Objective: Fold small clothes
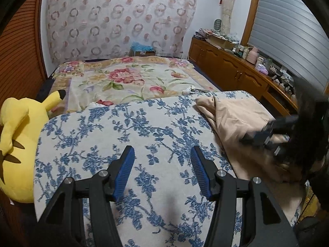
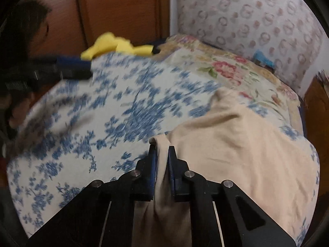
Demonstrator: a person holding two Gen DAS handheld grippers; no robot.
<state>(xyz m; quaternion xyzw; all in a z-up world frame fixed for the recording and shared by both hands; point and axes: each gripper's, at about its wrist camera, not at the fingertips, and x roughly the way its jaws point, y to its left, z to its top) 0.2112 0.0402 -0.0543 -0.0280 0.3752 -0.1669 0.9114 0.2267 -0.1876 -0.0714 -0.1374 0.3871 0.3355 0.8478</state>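
Right wrist view: right gripper (image 2: 162,150) was clamped on a fold of the beige cloth garment (image 2: 236,148). Left gripper (image 1: 162,154) stood half-open, empty, above the blue-floral covered board (image 1: 123,127).

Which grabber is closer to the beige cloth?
Right. The right gripper is shut on a fold of the beige cloth. The left gripper hangs open over the blue-flowered cover, off to the cloth's side.

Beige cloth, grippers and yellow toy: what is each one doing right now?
Beige cloth: crumpled on the blue-flowered board, one edge pinched.
Right gripper: shut on the cloth.
Left gripper: open, empty, over the board.
Yellow toy: lying beside the board.
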